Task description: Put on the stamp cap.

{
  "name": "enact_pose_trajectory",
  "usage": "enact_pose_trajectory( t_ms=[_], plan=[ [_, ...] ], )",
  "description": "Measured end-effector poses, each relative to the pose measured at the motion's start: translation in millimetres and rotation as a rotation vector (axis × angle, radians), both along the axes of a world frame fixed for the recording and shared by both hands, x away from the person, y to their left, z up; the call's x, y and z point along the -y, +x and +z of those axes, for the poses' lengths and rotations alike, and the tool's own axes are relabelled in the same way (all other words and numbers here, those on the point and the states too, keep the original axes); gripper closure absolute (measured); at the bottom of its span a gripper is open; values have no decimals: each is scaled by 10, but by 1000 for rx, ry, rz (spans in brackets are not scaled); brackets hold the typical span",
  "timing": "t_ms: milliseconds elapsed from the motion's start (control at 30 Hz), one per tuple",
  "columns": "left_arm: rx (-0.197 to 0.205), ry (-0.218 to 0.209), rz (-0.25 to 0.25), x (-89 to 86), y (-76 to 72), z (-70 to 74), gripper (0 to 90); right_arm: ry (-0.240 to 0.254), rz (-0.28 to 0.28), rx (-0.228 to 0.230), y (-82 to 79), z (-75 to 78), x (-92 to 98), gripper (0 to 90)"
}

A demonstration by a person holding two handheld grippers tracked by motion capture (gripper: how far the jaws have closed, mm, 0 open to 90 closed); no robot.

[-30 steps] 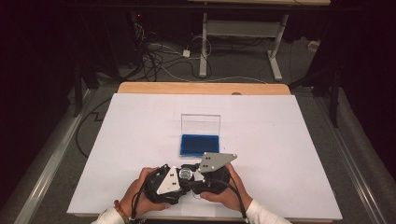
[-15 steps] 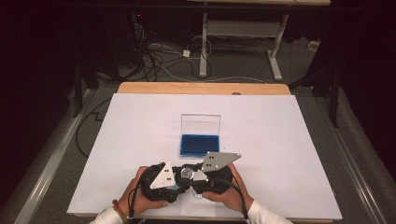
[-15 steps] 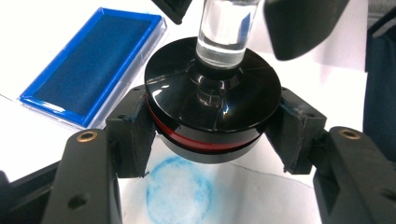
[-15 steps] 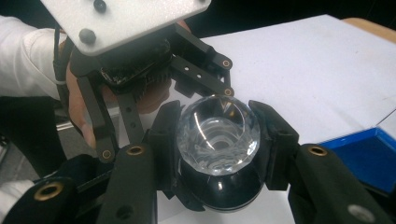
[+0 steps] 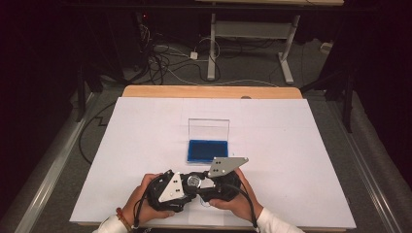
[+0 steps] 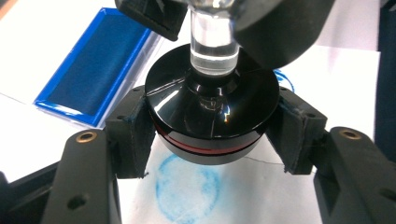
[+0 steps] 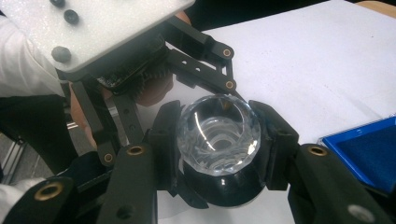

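Item: round stamp [image 6: 212, 119] with a glossy black disc-shaped base, a thin red band near its underside, a clear cylindrical neck and a faceted clear crystal-like knob [image 7: 218, 134] on top. Location: near edge of the white paper sheet [image 5: 301, 145] covering the table, held just above a faint round blue ink print [image 6: 187, 193], between both hands.

Holders: left gripper [image 6: 212, 140], jaws drawn narrow and clamped on the rim of the black base from either side; right gripper [image 7: 219, 140], jaws set a little wider and closed on the clear knob.

Nearby: open blue ink pad in a clear hinged case [image 5: 208, 150], lid upright, farther up the sheet, apart from the stamp.

Handling, by my judgement: rigid throughout, no give. The polished base and the faceted knob both look slick, so padded jaws may slide if the squeeze is light. The knob looks like glass or acrylic, likely to chip if dropped or pinched hard; the neck is the weak point under sideways force. Probably moderately weighty, bottom-heavy. Best hold: base rim, opposite sides, kept level; the knob suits steadying or pressing straight down. Inked face underneath smears on contact.
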State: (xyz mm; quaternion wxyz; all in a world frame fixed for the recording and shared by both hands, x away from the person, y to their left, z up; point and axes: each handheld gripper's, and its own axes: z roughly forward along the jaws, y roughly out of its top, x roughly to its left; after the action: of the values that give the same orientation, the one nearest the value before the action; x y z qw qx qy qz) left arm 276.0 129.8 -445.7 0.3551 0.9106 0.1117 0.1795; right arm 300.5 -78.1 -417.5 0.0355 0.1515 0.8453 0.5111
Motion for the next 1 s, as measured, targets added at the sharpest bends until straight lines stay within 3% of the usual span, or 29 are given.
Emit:
enact_pose_trajectory(
  t_ms=[167,467,633,1000],
  plan=[
    [-8,-11,4,-3,3,-5,360,13,-5,-9,3,-9,4,573],
    [-40,-9,17,27,19,-12,360,-1,-23,23,-41,-28,-37,574],
    [-49,-42,18,5,25,3,360,3,-26,41,-59,-17,-39,573],
    [-117,-97,-11,-47,56,34,357,28,-23,35,-73,-14,-11,573]
  ],
)
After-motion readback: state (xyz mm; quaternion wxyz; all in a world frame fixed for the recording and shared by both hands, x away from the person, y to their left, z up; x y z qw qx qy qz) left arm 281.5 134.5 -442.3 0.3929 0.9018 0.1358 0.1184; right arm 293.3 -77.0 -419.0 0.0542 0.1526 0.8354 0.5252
